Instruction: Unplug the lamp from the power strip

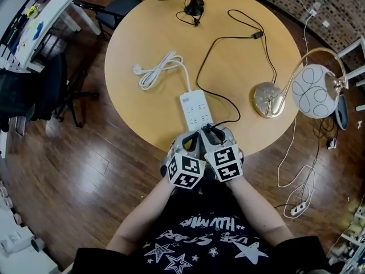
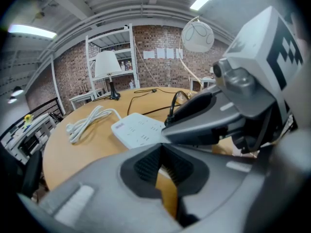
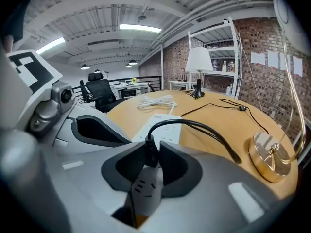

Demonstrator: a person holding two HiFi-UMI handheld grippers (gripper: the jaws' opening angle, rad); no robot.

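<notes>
A power strip (image 1: pixel 195 108) lies on the table (image 1: pixel 142 39), near the front edge. A coiled cord (image 1: pixel 157 70) lies behind it, to the left. The lamp base (image 1: pixel 268 100) sits to the right, and its shade (image 1: pixel 315 91) hangs past the table's right edge. A small lamp (image 1: pixel 194 4) stands at the far edge. The plug (image 3: pixel 147 154) is at the strip's near end, between the right gripper's (image 1: pixel 214 135) jaws.

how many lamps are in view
2. A black-base lamp stands at the table's far edge. A gold lamp stands at the right edge, its globe shade hanging past the table. Others may be out of view.
</notes>
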